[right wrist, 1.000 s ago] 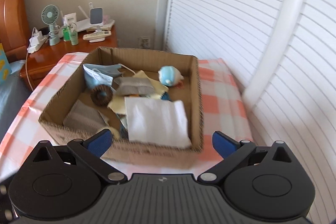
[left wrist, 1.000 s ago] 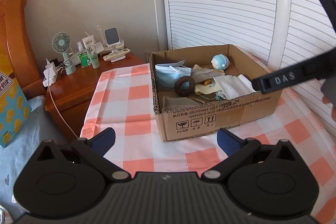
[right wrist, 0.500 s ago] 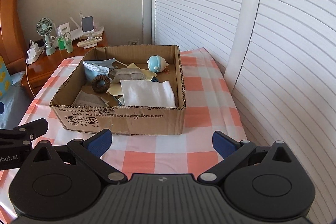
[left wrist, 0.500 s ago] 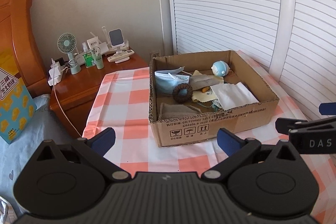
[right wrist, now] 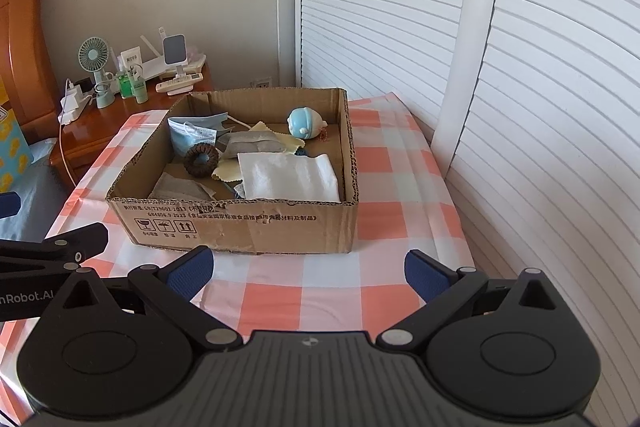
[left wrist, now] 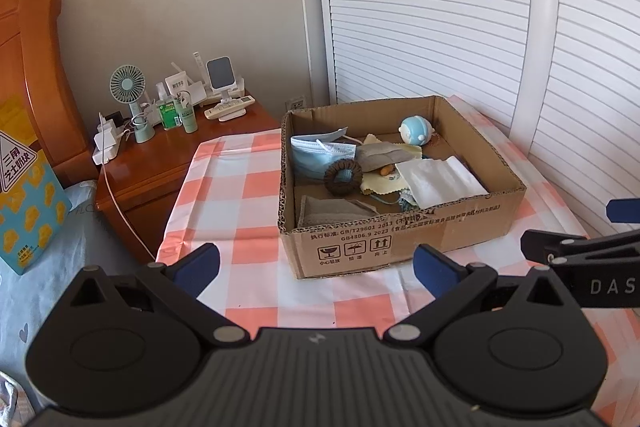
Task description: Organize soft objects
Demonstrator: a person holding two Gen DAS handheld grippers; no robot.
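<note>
1. Two grippers hover over the near edge of the checked counter (right wrist: 400, 219), both with fingers spread wide and holding nothing: the left gripper (left wrist: 316, 265) toward the near-left corner, the right gripper (right wrist: 308, 269) beside it, each showing at the edge of the other's view.
2. All the soft things lie inside the cardboard box (right wrist: 240, 223), which stands mid-counter toward the far edge.
3. In the box: a blue face mask (right wrist: 196, 133) at the far-left corner, a brown scrunchie (right wrist: 201, 159) just in front of it, a grey pouch (right wrist: 252, 143) in the middle, and a white folded cloth (right wrist: 288, 177) against the near wall.
4. A yellow cloth (left wrist: 380, 183) peeks out from under the pouch and the white cloth; a grey folded cloth (left wrist: 332, 211) fills the near-left corner; a round blue toy (left wrist: 416, 131) sits by the far wall.
5. Judged from this, the sorting looks done or nearly so, since nothing soft lies loose on the counter.
6. If more remains, the next move calls for reaching forward over the box's near wall and coming down on one item alone, as the cloths overlap.
</note>
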